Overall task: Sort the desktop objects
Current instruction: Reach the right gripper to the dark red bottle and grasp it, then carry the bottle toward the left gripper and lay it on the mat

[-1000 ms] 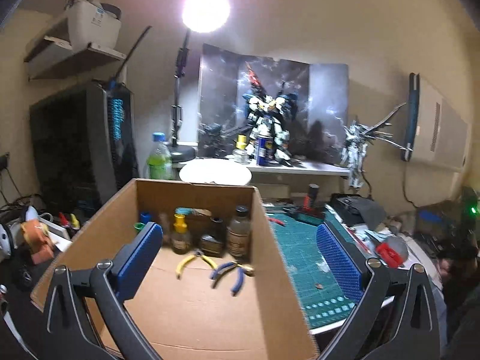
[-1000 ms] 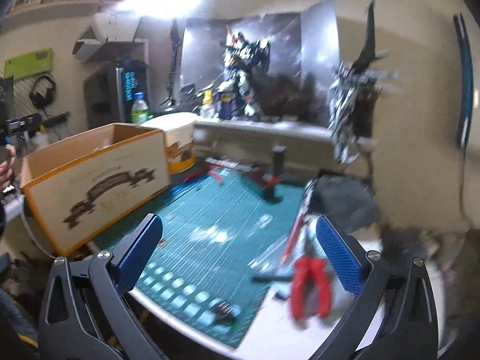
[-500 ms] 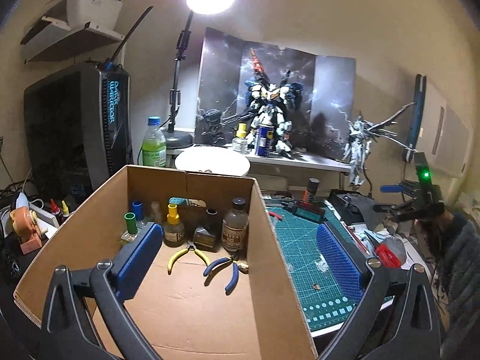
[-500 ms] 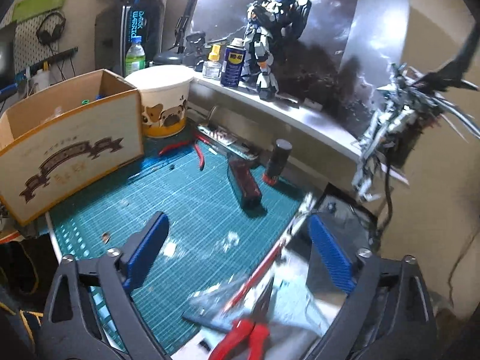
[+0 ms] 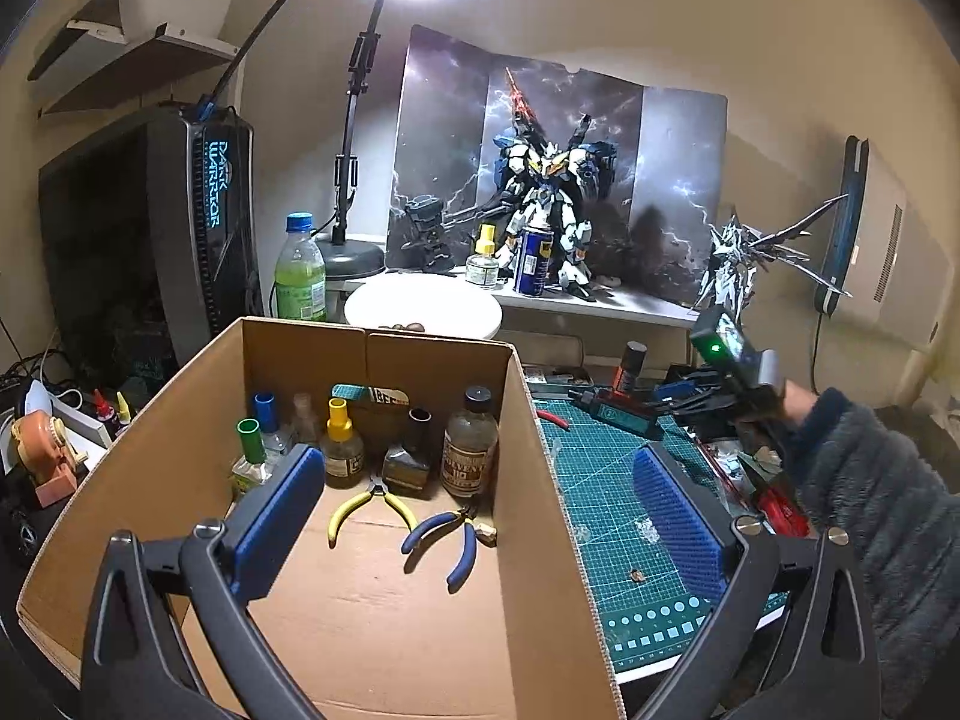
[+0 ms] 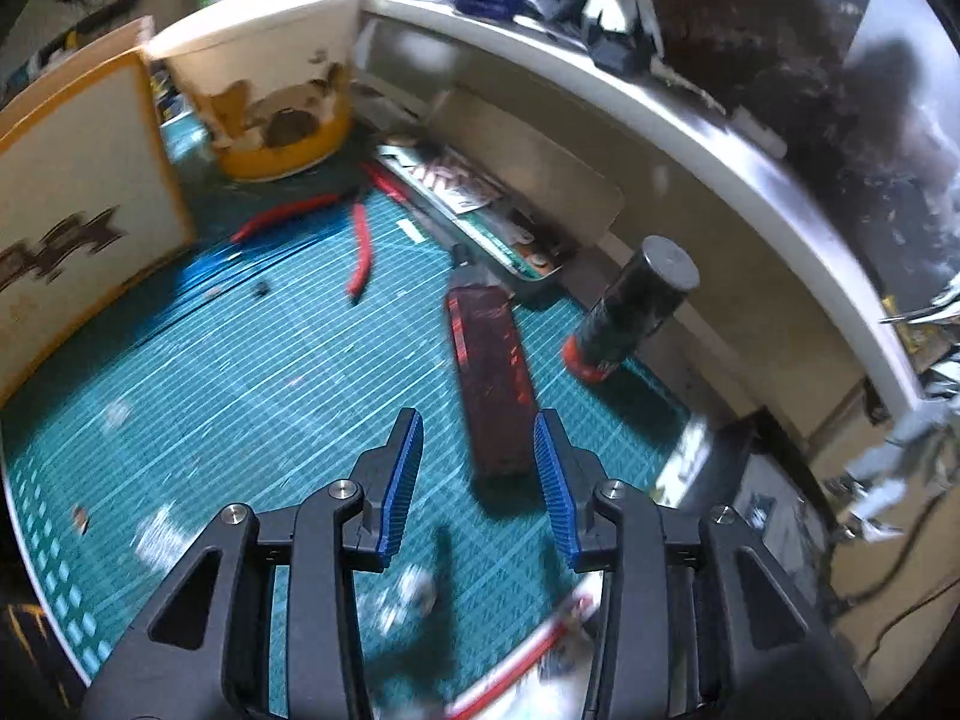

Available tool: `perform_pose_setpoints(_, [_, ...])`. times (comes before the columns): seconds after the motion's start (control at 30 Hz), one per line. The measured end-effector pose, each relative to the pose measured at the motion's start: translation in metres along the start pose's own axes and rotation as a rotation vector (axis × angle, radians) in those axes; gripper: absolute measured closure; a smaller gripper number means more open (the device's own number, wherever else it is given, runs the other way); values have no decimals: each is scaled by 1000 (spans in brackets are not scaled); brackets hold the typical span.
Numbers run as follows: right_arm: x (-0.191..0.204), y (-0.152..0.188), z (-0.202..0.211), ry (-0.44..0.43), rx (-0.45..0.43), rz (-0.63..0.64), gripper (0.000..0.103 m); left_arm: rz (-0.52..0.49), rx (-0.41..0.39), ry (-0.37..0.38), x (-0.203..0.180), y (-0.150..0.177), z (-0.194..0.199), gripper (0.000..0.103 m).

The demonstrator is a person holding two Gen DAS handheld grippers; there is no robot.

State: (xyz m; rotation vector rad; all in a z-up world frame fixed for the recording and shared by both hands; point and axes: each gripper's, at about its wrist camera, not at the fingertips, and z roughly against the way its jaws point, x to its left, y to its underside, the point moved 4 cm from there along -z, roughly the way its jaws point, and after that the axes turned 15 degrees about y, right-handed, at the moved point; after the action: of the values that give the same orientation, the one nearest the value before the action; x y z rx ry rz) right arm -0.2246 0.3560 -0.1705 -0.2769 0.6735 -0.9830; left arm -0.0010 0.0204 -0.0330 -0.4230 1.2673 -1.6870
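Observation:
My left gripper [image 5: 477, 516] stands wide open and holds nothing; it hangs over the near right wall of a cardboard box [image 5: 540, 540]. Inside the box stand several small bottles [image 5: 471, 444], with yellow-handled pliers [image 5: 372, 504] and blue-handled pliers [image 5: 444, 540] on its floor. My right gripper [image 6: 478, 474] points down at the green cutting mat [image 6: 240, 396], and its jaws are closing. The near end of a dark red flat case [image 6: 489, 372] lies between its fingers, close to the right pad; the left pad is clear of it. That gripper [image 5: 720, 372] also shows in the left wrist view, in a grey-sleeved hand.
A black spray can [image 6: 636, 306] with a red base stands right of the case. Red-handled nippers [image 6: 360, 240] lie further back on the mat, near a paper tub [image 6: 276, 108] and a flat tin [image 6: 480, 210]. A white shelf [image 6: 720, 138] with model robots runs behind.
The right gripper swung forward and tipped down over the mat to the dark red case, and its jaws narrowed a lot. The right hand came into the left wrist view. The left gripper shifted slightly.

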Motion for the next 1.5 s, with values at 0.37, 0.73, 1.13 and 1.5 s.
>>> perform_pose_setpoints(0.37, [0, 6, -45, -15, 52, -62, 62, 9, 1, 12, 0, 3, 1, 0])
perform_pose_setpoints(0.73, [-1, 17, 15, 11, -56, -97, 68, -18, -11, 38, -15, 7, 6, 0])
perform_pose_setpoints(1.13, [32, 34, 110, 1, -123, -26, 70, -24, -19, 80, -30, 15, 22, 0])
perform_pose_setpoints(1.5, [166, 44, 176, -154, -250, 116, 69, -11, -19, 100, -32, 23, 33, 0])
